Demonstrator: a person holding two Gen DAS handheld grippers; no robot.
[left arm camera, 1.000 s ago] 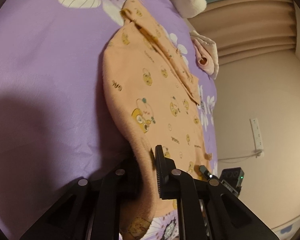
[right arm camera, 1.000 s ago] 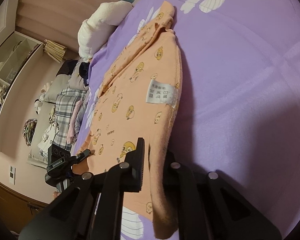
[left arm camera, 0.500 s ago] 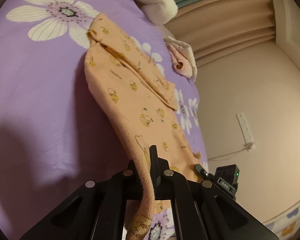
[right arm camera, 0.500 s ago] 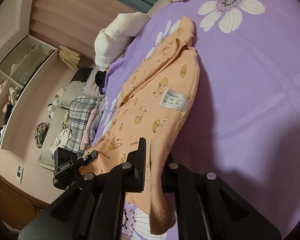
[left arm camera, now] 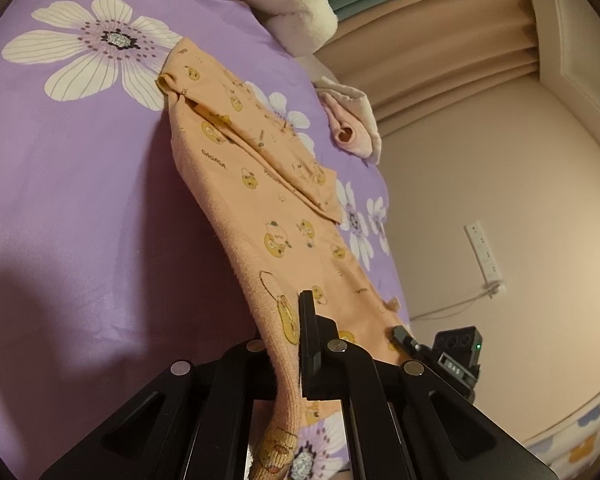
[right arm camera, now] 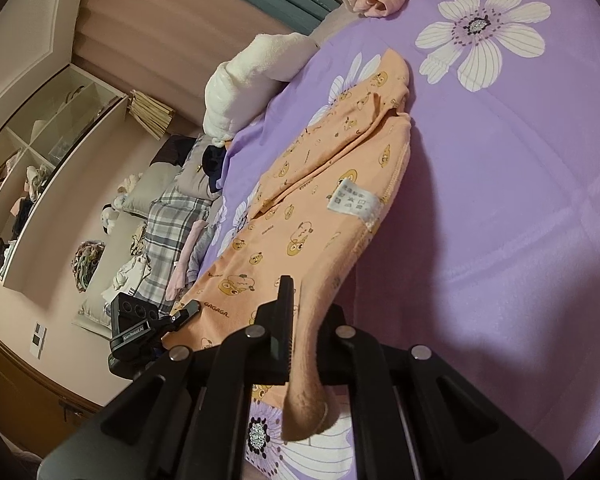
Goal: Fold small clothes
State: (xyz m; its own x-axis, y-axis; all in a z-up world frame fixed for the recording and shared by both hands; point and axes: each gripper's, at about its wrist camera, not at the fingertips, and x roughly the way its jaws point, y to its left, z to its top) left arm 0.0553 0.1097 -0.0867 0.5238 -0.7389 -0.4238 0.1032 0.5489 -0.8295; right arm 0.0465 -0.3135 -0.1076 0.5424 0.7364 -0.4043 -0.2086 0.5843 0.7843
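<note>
Beige wall [left arm camera: 480, 168] with socket strip [left arm camera: 483, 252], open shelving [right arm camera: 40, 168], dim warm light.

Orange garment [right arm camera: 320, 216] in right gripper [right arm camera: 300, 320]

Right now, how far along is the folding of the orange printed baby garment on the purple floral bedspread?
Early stage. Done: both grippers have pinched the orange printed baby garment at its near edge, the left gripper and right gripper each shut on fabric. In hand: that edge hangs lifted off the purple floral bedspread; the far end lies flat. Left: carrying the edge over to make the fold.
</note>
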